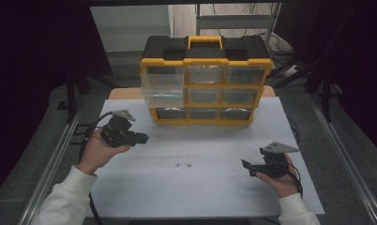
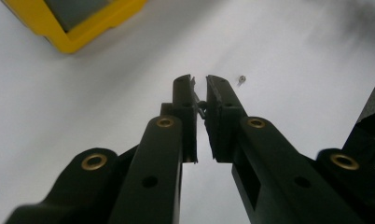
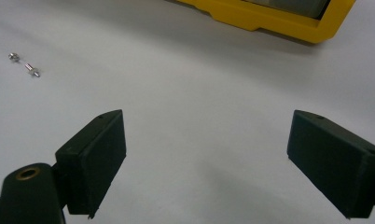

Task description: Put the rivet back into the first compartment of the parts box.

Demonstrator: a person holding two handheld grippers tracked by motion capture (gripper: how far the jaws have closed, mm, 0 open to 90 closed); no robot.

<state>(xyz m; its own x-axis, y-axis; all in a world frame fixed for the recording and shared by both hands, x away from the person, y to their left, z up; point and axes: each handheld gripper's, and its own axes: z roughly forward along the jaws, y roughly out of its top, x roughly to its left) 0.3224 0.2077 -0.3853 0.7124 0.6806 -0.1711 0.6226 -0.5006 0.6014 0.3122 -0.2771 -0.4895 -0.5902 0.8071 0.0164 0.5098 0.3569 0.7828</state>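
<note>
Above the white table (image 1: pixel 210 192), the high view shows the left gripper (image 1: pixel 142 138) raised near the front left corner of the yellow organizer (image 1: pixel 206 86), whose top-left clear drawer (image 1: pixel 162 84) stands pulled out, while the right gripper (image 1: pixel 245 165) rests low at the right. Two small screws (image 1: pixel 183 165) lie loose on the bare sheet between the hands. Along the left gripper view, the jaws stand nearly together and pinch a small dark screw (image 2: pixel 200 105) between the pads; another screw (image 2: pixel 241 79) lies on the table just past the tips, and the organizer's corner (image 2: pixel 78 28) sits at upper left. Along the right gripper view, the right gripper's (image 3: pixel 206 154) jaws stand wide apart with nothing between them; two small screws (image 3: pixel 24 63) lie well to one side and the organizer's yellow base edge (image 3: pixel 269 18) runs across the top. The step in hand looks like carrying the pinched screw toward the pulled-out drawer; the next move calls for lifting over the drawer's front rim and parting the jaws above it. Open room is ample across the sheet; the drawer's protruding edge is the thing to clear.
</note>
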